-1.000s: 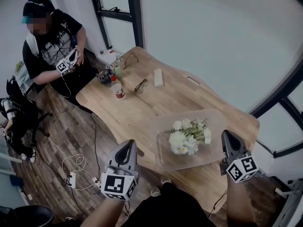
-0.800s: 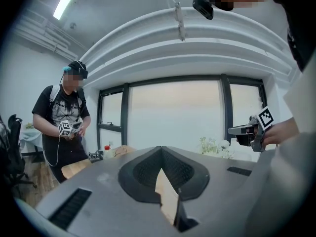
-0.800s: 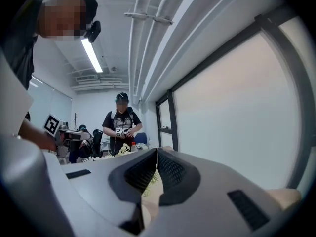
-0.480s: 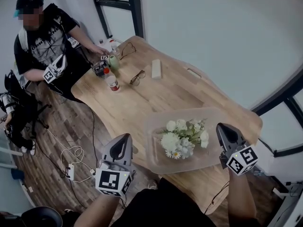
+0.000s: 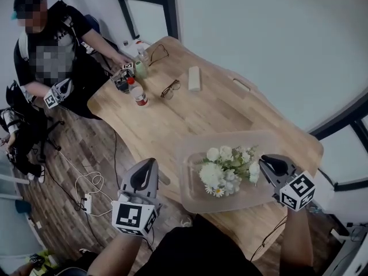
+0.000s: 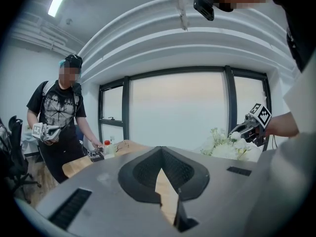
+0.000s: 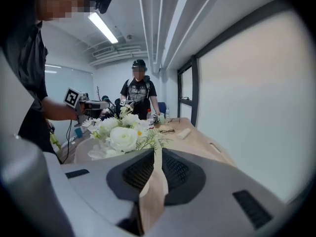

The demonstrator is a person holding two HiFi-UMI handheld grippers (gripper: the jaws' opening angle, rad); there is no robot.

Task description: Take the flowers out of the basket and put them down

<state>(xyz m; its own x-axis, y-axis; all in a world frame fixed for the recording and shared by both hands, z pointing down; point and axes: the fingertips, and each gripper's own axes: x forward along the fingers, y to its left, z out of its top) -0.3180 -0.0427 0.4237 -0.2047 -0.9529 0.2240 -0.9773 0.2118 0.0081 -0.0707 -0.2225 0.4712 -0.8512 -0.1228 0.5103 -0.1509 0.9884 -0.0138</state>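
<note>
Head view puts the flowers (image 5: pixel 227 167) in the lower right of the frame, sitting in a pale, translucent basket (image 5: pixel 192 197) on the near end of the wooden worktop (image 5: pixel 172 119). The right tool (image 5: pixel 263 161) has its tip just beside the blooms at their right edge; whether it touches them cannot be told. Its jaws are pressed together with nothing between them, which the right gripper view confirms (image 7: pixel 158 152). The left tool (image 5: pixel 146 163) hangs off the worktop's near edge, left of the basket and apart from the bunch, jaws likewise closed and empty (image 6: pixel 160 168).

The bunch is white: round roses, small daisies with yellow centres, and thin green sprigs (image 7: pixel 121 132).

Farther up the worktop lie a pair of glasses (image 5: pixel 170 89), a pale block (image 5: pixel 194 78) and a red-capped bottle (image 5: pixel 137 92). A person (image 5: pixel 52 56) stands at the upper left, reaching to the worktop's far corner. Cables (image 5: pixel 86 194) trail over the floor at the lower left.
</note>
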